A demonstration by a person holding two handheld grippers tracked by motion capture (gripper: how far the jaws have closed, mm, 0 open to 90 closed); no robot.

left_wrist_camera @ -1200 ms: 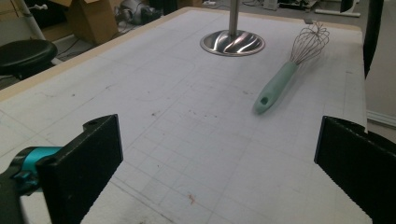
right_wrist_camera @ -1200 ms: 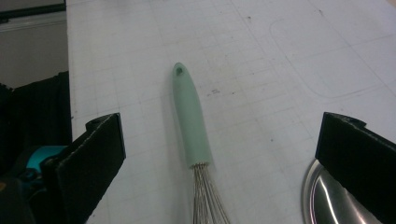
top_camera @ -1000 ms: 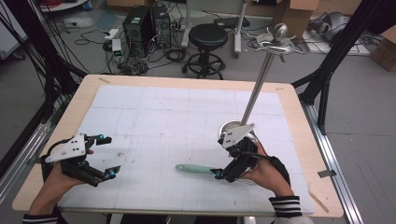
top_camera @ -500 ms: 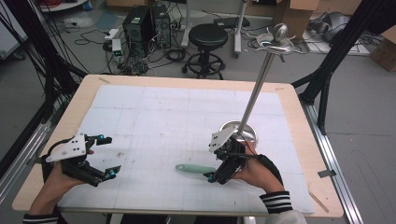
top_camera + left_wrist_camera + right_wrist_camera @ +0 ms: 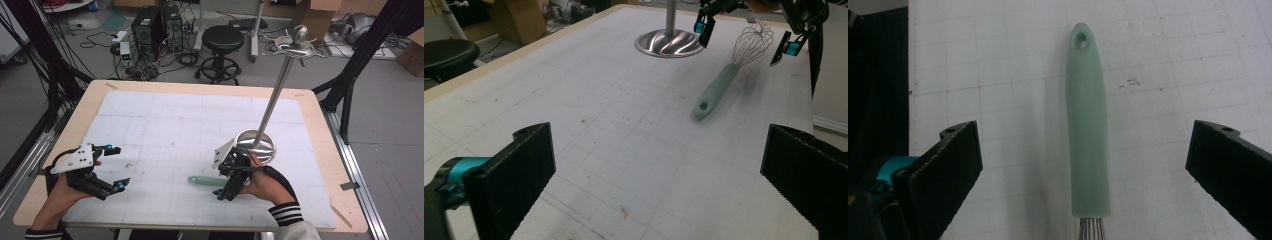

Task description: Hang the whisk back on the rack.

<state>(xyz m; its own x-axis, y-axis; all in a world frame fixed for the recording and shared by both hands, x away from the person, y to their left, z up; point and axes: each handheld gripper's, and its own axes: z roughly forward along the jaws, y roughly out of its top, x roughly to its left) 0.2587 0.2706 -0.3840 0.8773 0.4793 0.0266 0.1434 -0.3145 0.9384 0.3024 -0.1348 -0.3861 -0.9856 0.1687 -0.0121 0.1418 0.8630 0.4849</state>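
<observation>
Cables, a computer tower and a black stool point(image 5: 222, 41) clutter the floor behind the wooden table point(image 5: 320, 125), which carries a white gridded mat point(image 5: 175, 130). From the high view, the left gripper point(image 5: 116, 167) sits low near the table's front left corner, the hand wrapped under it, jaws spread and empty. The right gripper point(image 5: 223, 185) is tipped down over the whisk point(image 5: 205, 180), whose mint-green handle lies on the mat just in front of the steel stand point(image 5: 256, 145).

From the left gripper view, its black jaws stand wide apart over bare mat; farther off the whisk point(image 5: 719, 87) lies flat, wire head under the right gripper point(image 5: 749, 35).

From the right gripper view, the green handle point(image 5: 1087, 125) runs straight between the parted jaws, touching neither.
</observation>
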